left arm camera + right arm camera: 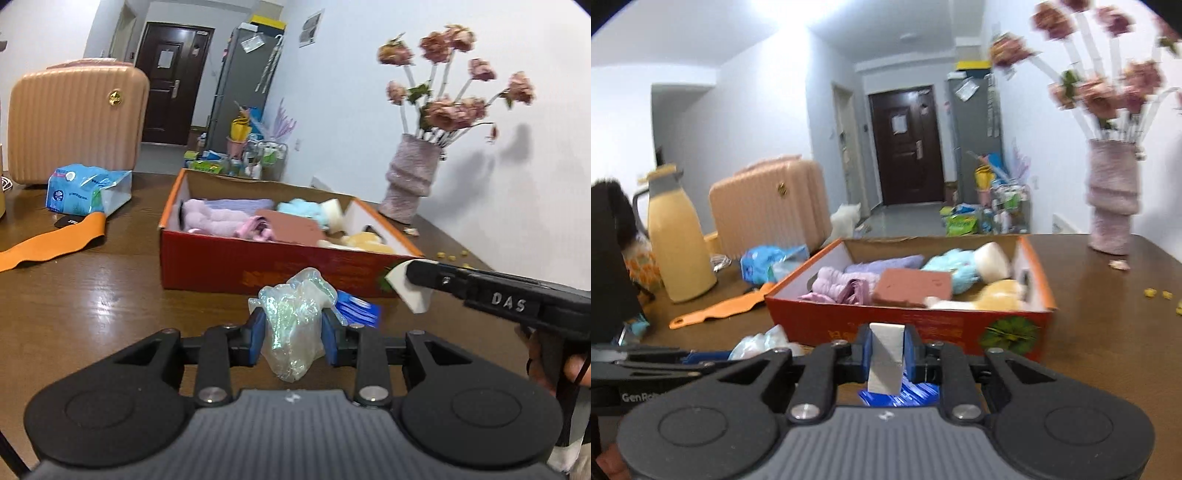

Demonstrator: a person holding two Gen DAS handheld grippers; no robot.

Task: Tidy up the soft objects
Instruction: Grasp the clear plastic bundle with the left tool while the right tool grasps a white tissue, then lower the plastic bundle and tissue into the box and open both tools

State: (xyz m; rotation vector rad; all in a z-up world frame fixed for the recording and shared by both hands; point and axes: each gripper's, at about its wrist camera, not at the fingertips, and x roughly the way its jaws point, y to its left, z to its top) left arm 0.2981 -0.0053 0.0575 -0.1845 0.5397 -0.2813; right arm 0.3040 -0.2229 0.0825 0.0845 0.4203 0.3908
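My left gripper clamps a crumpled iridescent plastic bag; my right gripper pinches a white foam wedge; the red cardboard box lies at twelve o'clock.

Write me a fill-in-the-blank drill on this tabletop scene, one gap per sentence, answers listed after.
1. The left gripper is shut on a crumpled ____ plastic bag.
2. The right gripper is shut on a ____ foam block.
3. The plush toys and cloths lie in a cardboard box whose outer wall is ____.
4. The dried flowers stand in a ____.

Missing words: clear; white; red; vase
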